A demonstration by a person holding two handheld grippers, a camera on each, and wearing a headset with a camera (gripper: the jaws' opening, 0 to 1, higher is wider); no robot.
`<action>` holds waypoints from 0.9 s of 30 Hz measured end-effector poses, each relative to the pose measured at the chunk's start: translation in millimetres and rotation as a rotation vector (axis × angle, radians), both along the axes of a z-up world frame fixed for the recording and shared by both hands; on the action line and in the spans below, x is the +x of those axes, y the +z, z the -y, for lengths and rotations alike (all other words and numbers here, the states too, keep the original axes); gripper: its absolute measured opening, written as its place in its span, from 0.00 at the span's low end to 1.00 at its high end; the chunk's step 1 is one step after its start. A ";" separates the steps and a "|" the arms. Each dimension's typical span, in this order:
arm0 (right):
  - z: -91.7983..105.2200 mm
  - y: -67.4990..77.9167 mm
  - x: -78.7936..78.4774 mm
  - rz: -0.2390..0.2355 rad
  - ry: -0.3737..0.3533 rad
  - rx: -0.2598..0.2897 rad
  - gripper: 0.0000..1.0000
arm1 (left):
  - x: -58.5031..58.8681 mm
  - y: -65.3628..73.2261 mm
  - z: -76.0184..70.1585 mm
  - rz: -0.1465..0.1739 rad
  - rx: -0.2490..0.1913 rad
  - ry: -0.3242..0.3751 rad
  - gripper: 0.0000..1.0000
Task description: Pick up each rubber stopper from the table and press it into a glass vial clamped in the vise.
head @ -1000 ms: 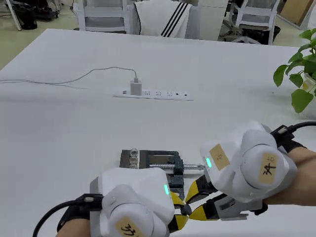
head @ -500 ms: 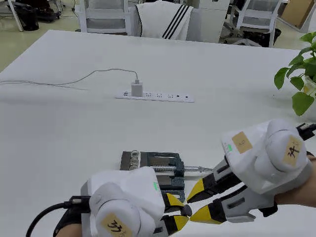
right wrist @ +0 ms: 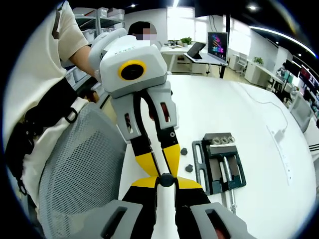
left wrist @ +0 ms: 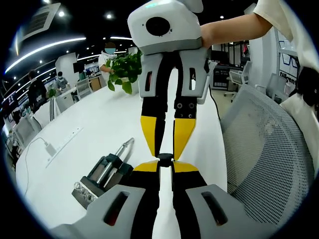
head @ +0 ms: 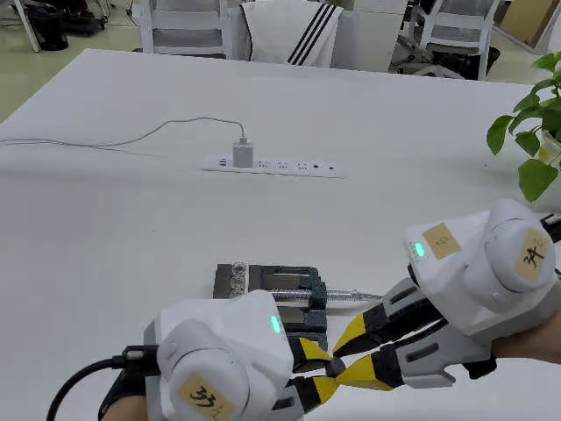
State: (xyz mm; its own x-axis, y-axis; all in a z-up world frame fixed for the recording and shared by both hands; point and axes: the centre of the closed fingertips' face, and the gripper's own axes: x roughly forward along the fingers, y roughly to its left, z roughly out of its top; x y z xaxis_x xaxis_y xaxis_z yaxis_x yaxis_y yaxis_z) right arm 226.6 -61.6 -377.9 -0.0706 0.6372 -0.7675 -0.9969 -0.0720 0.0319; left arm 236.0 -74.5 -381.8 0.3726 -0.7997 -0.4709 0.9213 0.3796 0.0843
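Note:
A small dark rubber stopper [head: 332, 371] hangs above the table's near edge, pinched where the two grippers' yellow tips meet. My left gripper [head: 325, 369] comes in from the lower left and my right gripper [head: 340, 368] from the right, both shut on the stopper [left wrist: 164, 158], tip to tip. A dark vise [head: 285, 296] lies just beyond them, with glass vials [head: 237, 277] clamped at its left end. In the right gripper view, the stopper [right wrist: 165, 180] sits between that gripper's tips [right wrist: 165, 182], and two loose stoppers [right wrist: 183, 151] [right wrist: 189, 168] lie on the table beside the vise [right wrist: 219, 164].
A white power strip [head: 272, 165] with a charger and cable lies across the middle of the table. A potted plant [head: 533, 132] stands at the right edge. A grey mesh chair [right wrist: 84, 169] is just off the near table edge. Chairs stand beyond the far edge.
My right gripper's body has swung out to the right and lower, while its tips stay against the left gripper's tips. The left gripper has barely moved.

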 end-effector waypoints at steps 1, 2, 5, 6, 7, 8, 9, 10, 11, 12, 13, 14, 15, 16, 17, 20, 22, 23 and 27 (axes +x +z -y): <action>-0.3 0.7 0.0 0.001 0.001 0.002 0.08 | 0.2 0.5 -0.4 0.000 -0.004 0.002 0.05; -0.6 1.6 0.2 0.002 -0.001 0.005 0.08 | 0.5 1.4 -1.0 0.000 -0.009 0.005 0.04; -0.2 3.2 0.5 0.008 0.004 0.006 0.08 | 0.7 2.9 -2.1 0.003 -0.015 0.009 0.04; -0.1 3.5 0.5 0.006 0.003 0.007 0.08 | 0.7 3.2 -2.2 0.003 -0.017 0.010 0.04; -0.1 4.0 0.5 0.007 0.004 0.008 0.08 | 0.8 3.9 -2.3 0.004 -0.019 0.011 0.04; -0.1 4.2 0.6 0.007 0.004 0.008 0.08 | 0.8 4.1 -2.3 0.004 -0.021 0.011 0.04; -0.1 4.3 0.4 0.007 0.005 0.007 0.08 | 0.7 4.2 -1.9 0.004 -0.022 0.010 0.04; 0.1 4.4 0.3 0.008 0.007 0.007 0.08 | 0.5 4.3 -1.7 0.006 -0.023 0.008 0.04; 0.2 4.4 0.1 0.009 0.009 0.006 0.08 | 0.5 4.4 -1.4 0.011 -0.022 0.004 0.04; 0.6 4.4 -0.1 0.006 0.011 0.007 0.08 | 0.0 4.6 -1.1 0.016 -0.022 0.001 0.04; 1.6 3.9 -1.3 0.005 0.021 0.002 0.08 | -0.8 4.6 -0.6 0.016 -0.022 -0.005 0.04; 2.8 3.3 -1.6 0.012 0.035 -0.004 0.08 | -1.8 4.8 -0.1 0.016 -0.024 -0.008 0.04; 2.6 3.3 -2.1 0.010 0.033 -0.002 0.08 | -2.2 4.9 0.2 0.021 -0.022 -0.013 0.04; 2.9 3.2 -2.2 0.009 0.034 -0.003 0.08 | -2.8 4.9 0.3 0.025 -0.021 -0.017 0.04; 2.9 3.6 -2.4 0.010 0.037 0.000 0.08 | -2.4 4.8 0.3 0.024 -0.024 -0.017 0.04; 3.1 4.5 -1.4 -0.002 0.029 0.004 0.08 | -2.0 6.5 0.2 0.029 -0.034 -0.014 0.04; 3.1 5.0 -1.8 -0.004 0.032 0.006 0.08 | -2.4 7.4 0.3 0.026 -0.041 -0.017 0.04; 3.1 5.4 -1.8 -0.003 0.032 0.007 0.08 | -2.3 7.7 0.1 0.028 -0.041 -0.018 0.04; 3.1 6.3 -2.0 -0.002 0.035 0.012 0.08 | -2.4 8.6 0.7 0.029 -0.045 -0.023 0.04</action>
